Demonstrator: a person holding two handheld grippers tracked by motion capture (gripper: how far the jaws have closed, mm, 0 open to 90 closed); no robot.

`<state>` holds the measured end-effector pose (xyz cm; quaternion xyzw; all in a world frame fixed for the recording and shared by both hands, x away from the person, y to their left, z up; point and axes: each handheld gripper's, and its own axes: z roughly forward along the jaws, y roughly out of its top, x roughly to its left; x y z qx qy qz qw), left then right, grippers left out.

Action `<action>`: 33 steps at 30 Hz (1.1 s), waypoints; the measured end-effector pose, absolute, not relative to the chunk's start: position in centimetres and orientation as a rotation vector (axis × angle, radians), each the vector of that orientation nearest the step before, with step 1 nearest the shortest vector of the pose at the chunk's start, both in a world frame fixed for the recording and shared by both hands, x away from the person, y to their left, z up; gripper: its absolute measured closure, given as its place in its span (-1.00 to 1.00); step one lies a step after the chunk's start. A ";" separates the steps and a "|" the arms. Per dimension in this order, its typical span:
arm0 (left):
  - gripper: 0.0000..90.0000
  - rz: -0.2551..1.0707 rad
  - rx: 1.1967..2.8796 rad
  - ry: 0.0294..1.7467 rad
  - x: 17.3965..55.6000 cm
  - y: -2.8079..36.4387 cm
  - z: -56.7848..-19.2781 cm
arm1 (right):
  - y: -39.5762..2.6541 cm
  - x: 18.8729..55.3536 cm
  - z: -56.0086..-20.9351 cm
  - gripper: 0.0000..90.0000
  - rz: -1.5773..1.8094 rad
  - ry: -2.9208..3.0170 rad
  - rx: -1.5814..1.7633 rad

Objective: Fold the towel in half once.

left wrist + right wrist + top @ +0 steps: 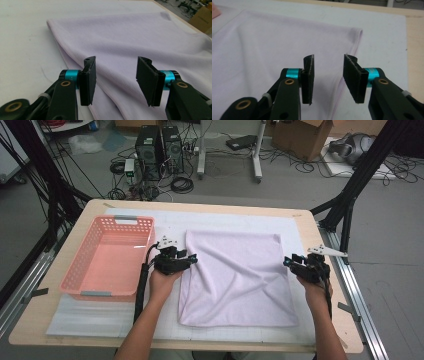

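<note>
Your jaws stand apart on both grippers, with nothing between them. In the left gripper view the two black jaws of your left gripper [116,80] hang over the left edge of the cloth [130,42], a clear gap between them and no fabric pinched. In the right gripper view your right gripper [328,78] shows the same: jaws parted above the cloth's [262,50] right edge, where the hem runs just under the gap.

From the high view, the cloth [235,275] lies flat on the white mat [295,225] in the middle of the desk [320,285], pale lilac, roughly square, with a few soft creases. Your left gripper [192,260] sits at its left edge, about halfway up that side; your right gripper [287,262] sits at the right edge, opposite. The two are well apart, with the whole width of the cloth between them.

A pink basket [107,257] stands on the mat to the left of the cloth, just beside your left gripper.
</note>
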<state>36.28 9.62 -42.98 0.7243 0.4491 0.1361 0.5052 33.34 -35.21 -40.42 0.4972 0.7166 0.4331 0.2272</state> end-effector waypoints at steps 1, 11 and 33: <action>0.20 0.328 1.755 1.076 35.8 9.6 -43.1 | -35.2 32.6 -40.6 0.29 1.204 1.978 1.360; 0.41 0.281 1.808 1.109 31.5 10.5 -44.8 | -35.2 27.4 -42.5 0.24 1.199 2.068 1.273; 0.89 0.407 1.908 1.143 31.3 7.9 -45.0 | -34.5 25.4 -43.4 0.19 1.229 2.092 1.231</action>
